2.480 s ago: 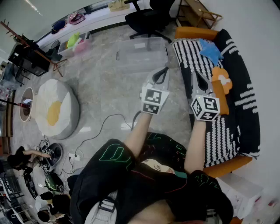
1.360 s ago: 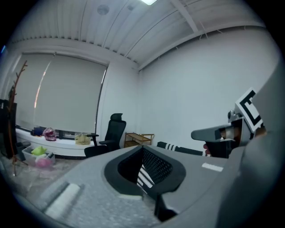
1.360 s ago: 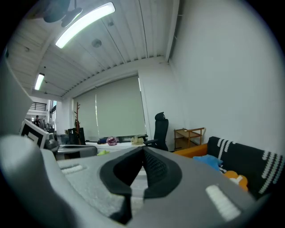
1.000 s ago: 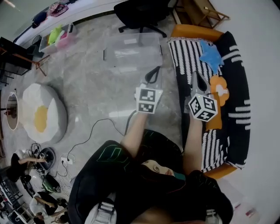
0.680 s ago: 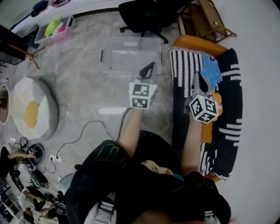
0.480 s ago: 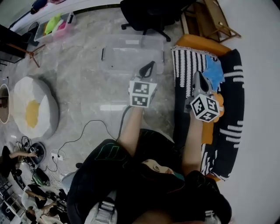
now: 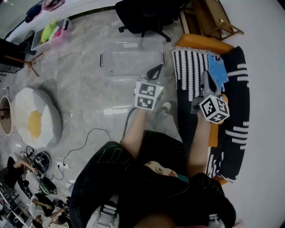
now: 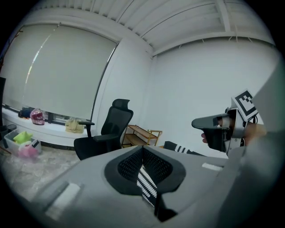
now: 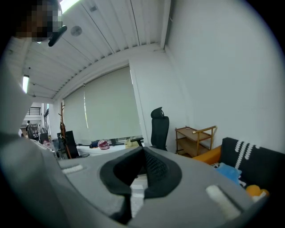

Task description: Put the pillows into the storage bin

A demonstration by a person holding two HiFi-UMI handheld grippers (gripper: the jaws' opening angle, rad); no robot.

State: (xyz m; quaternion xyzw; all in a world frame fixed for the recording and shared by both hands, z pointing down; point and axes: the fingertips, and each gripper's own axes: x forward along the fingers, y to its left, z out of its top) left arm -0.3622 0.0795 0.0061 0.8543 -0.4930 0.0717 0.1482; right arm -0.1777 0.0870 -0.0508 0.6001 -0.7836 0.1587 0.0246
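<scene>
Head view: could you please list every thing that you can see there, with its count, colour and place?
sofa: one, black with white stripes, right.
storage bin: one, clear, floor beside the sofa.
blue pillow: one, blue, on the sofa.
orange pillow: one, orange, on the sofa, partly hidden.
egg-shaped cushion: one, white and yellow, floor at left.
office chair: one, black, beyond the storage bin.
wooden shelf: one, brown, top right.
small bin: one, clear, top left.
cable: one, black, on the floor.
left gripper: one, grey, shut, empty, near the storage bin.
right gripper: one, grey, shut, empty, over the sofa.
</scene>
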